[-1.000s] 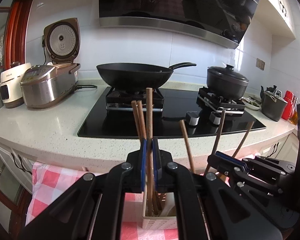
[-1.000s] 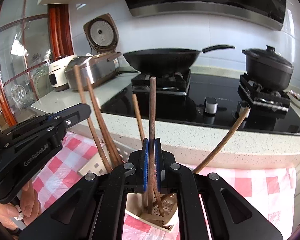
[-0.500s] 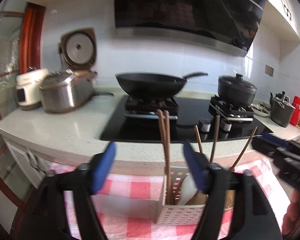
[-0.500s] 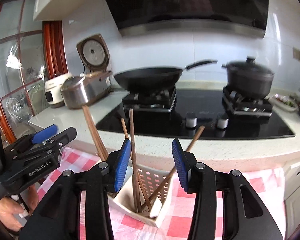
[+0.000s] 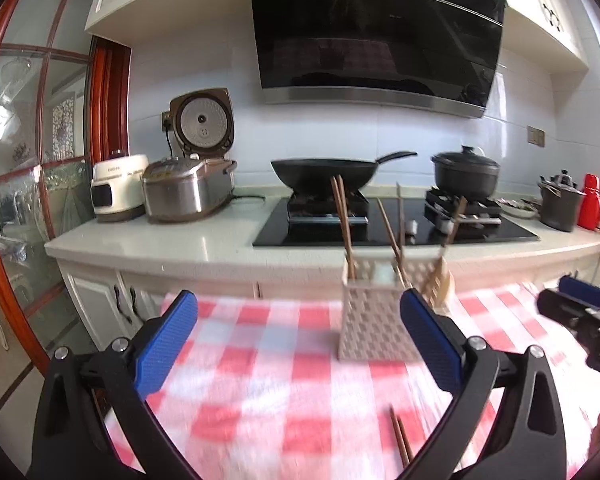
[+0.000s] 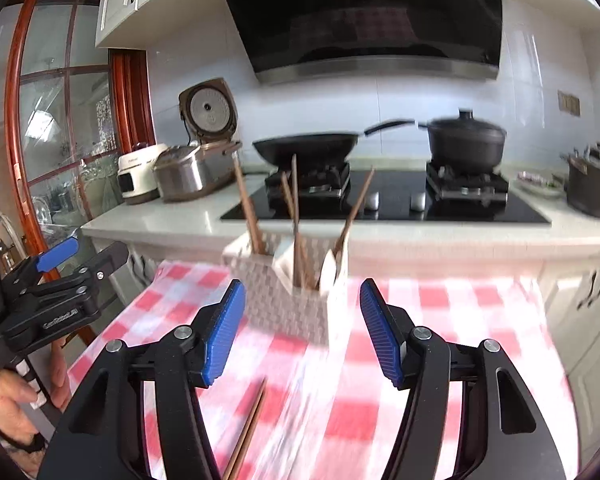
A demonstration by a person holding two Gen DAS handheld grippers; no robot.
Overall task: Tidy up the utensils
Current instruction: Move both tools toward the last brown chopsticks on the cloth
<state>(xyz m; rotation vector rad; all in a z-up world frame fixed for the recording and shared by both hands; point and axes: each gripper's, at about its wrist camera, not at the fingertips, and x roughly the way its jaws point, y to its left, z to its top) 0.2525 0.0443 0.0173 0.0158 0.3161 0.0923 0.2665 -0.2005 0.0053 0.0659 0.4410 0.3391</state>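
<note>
Chopsticks point(image 5: 342, 226) stand upright or leaning in a white perforated utensil holder point(image 5: 374, 320), which sits on the red-and-white checked tablecloth point(image 5: 284, 392) near the table's far edge, just in front of the kitchen counter point(image 5: 156, 242). In the right wrist view the holder point(image 6: 288, 304) shows separate compartments: one stick group point(image 6: 249, 210) leans in the left compartment, others point(image 6: 295, 220) stand in the middle one, and a pale utensil point(image 6: 329, 270) sits at the right; motion blur prevents identifying it. The stick count cannot be determined.

A loose chopstick pair point(image 5: 400, 442) lies flat on the cloth toward the near edge, apart from the holder; its lower end is cut off by the frame. The right wrist view shows the same pair point(image 6: 247, 432), partly hidden behind the gripper body.

The left gripper point(image 5: 298, 344) has its blue pads spread wide and holds nothing. The right gripper point(image 6: 302, 330) is likewise spread, with nothing between its pads. Each gripper appears at the edge of the other's view, blurred and partly cropped; a hand point(image 6: 16, 390) grips the left one's handle.

Behind, on the counter: a black wok point(image 5: 324, 170) and a lidded black pot point(image 5: 465, 174) on the stove, and a rice cooker point(image 5: 188, 192) with its lid raised. The cloth pattern is smeared by blur in both views.
</note>
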